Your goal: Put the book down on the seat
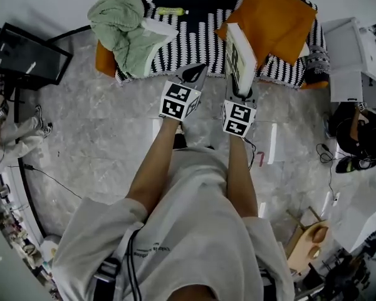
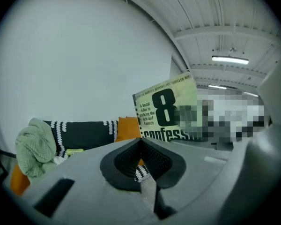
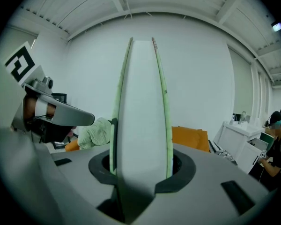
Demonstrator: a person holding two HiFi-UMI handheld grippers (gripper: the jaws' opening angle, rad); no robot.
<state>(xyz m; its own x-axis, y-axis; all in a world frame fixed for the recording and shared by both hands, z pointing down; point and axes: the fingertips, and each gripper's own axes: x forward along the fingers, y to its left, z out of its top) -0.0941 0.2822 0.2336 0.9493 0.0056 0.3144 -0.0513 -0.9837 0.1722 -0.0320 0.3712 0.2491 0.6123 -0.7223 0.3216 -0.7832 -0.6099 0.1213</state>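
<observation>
The book (image 1: 240, 56), pale green with a white page block, stands on edge in my right gripper (image 1: 241, 94), just over the seat's front edge. Its page edge (image 3: 140, 116) fills the middle of the right gripper view, and both jaws of the right gripper (image 3: 140, 170) press its covers. From the left gripper view I see its cover (image 2: 166, 111) with a large black 8. The seat (image 1: 194, 39) has a black-and-white striped cover. My left gripper (image 1: 193, 74) hangs beside the book, to its left, with its jaws together and nothing in them (image 2: 140, 143).
A green blanket (image 1: 122, 24) lies on the seat's left part and orange cushions (image 1: 276, 17) on its right. A small yellow-green thing (image 1: 171, 10) lies at the back. A black frame (image 1: 25, 55) stands left; a white desk (image 1: 351, 55) and a seated person (image 1: 363, 137) are right.
</observation>
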